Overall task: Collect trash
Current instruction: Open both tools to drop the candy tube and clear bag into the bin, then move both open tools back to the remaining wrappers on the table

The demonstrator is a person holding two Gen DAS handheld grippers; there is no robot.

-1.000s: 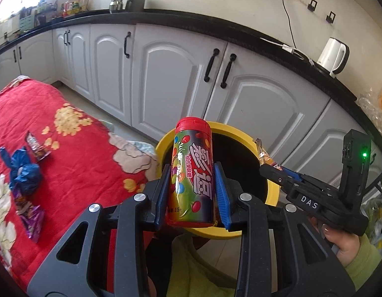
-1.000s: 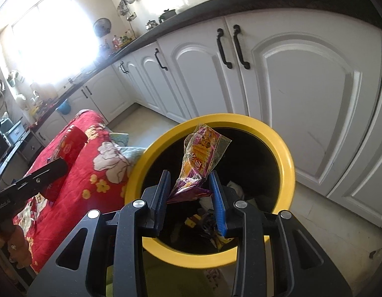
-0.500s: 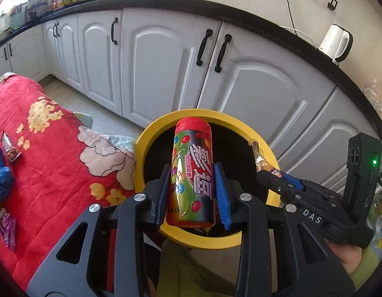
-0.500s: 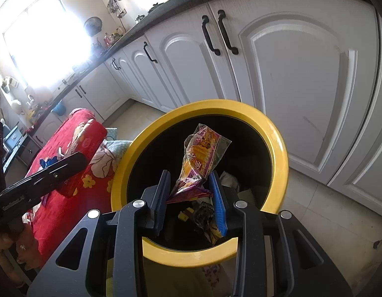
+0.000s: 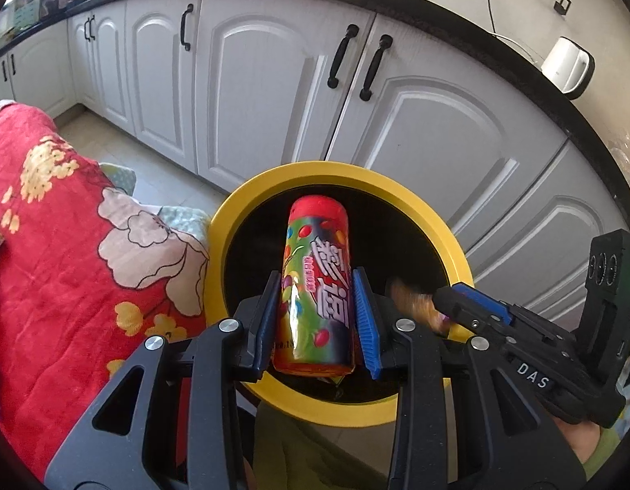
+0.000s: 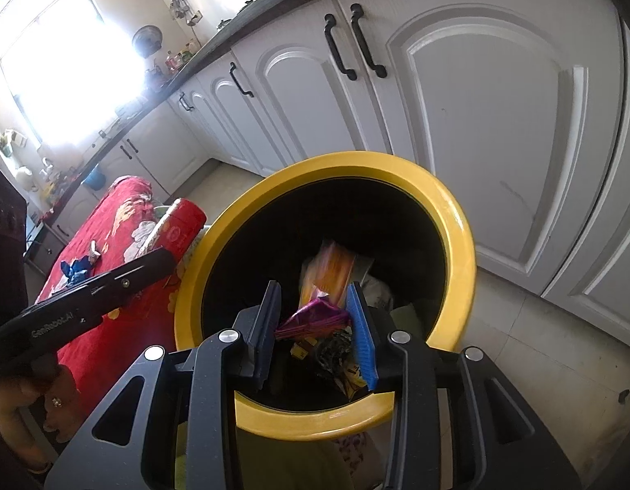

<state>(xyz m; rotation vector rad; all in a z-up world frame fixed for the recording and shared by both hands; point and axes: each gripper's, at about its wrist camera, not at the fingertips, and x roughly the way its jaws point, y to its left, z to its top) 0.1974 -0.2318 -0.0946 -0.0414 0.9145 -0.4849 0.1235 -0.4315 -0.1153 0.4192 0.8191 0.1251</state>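
Note:
My left gripper [image 5: 317, 310] is shut on a tall candy can [image 5: 317, 286] with a red lid, held upright over the yellow-rimmed trash bin [image 5: 274, 183]. My right gripper [image 6: 315, 314] is above the same bin [image 6: 458, 220], and its jaws stand wider than before. The orange and purple snack wrapper [image 6: 325, 281] is blurred between the fingers and tips down into the bin. The right gripper also shows in the left wrist view [image 5: 470, 306], at the bin's right rim. The left gripper and can show in the right wrist view [image 6: 176, 228].
A red floral blanket [image 5: 61, 245] covers the surface left of the bin, with more wrappers on it [image 6: 76, 267]. White cabinets [image 5: 253, 81] stand behind the bin. A kettle [image 5: 568, 65] sits on the dark counter. Trash lies inside the bin [image 6: 335, 351].
Both grippers have moved further over the bin. The right gripper's jaws have widened and the snack wrapper is slipping down, blurred. The left gripper still holds the can.

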